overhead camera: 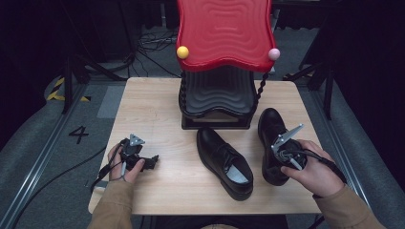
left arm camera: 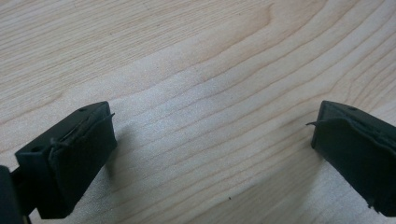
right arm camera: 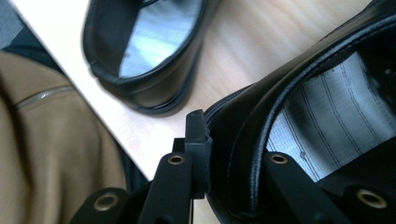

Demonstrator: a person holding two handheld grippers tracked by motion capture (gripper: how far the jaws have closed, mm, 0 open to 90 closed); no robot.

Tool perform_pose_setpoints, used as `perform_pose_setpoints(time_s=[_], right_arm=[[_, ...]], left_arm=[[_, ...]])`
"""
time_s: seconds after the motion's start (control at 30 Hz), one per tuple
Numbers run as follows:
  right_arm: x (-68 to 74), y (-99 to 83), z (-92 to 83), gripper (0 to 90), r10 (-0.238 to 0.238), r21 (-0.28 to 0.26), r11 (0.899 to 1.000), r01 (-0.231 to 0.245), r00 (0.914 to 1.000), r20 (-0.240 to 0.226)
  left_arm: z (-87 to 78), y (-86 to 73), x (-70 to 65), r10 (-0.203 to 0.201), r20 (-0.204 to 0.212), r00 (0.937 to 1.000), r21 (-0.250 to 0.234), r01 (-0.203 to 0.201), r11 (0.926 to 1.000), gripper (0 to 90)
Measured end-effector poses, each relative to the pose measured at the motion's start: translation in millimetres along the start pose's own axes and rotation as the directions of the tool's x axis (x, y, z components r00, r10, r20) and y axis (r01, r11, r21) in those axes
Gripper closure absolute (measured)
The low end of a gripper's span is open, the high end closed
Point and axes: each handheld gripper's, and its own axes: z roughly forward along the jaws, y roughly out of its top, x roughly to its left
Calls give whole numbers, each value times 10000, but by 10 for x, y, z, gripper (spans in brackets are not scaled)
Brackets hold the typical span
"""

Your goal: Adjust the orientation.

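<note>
Two black leather shoes lie on the wooden table point(overhead camera: 157, 105). The right shoe point(overhead camera: 270, 125) points away from me, and my right gripper point(overhead camera: 277, 164) is shut on its heel. In the right gripper view one jaw sits outside the heel collar and the other inside, over the striped lining of the right shoe point(right arm camera: 327, 116), with my right gripper point(right arm camera: 233, 154) pinching the wall. The left shoe point(overhead camera: 224, 160) point(right arm camera: 149, 51) lies free at the table's middle. My left gripper point(overhead camera: 150, 162) point(left arm camera: 212, 144) rests open near the left front edge, with bare wood point(left arm camera: 187, 70) between its jaws.
A shoe rack stands at the back middle, with a wavy red top shelf point(overhead camera: 224, 33) above a black lower shelf point(overhead camera: 217, 93). The table's front edge is close to both hands. A tan sleeve point(right arm camera: 51, 140) lies beside the right gripper.
</note>
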Motion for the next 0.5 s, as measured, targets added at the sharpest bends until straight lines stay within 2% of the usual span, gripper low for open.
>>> perform_pose_setpoints(time_s=[0.1,0.2,0.4,0.5], right_arm=[[69,-24,-10,803,-305,37,9995,306,9993,-224],[135,-34,-2,802,-730,185,9971,735,9970,-244],[213,-44,15,801,-1444,287,9889,1458,9884,-479],[241,-46,25,800,-1640,398,9853,1659,9853,-474]], left_arm=[[0,0,0,8,-12,10000,0,-8,10000,1],[0,0,-1,-8,7,10000,-1,8,10000,1],[0,0,0,-2,0,10000,-1,2,10000,1],[0,0,0,3,-8,10000,1,-3,10000,1]])
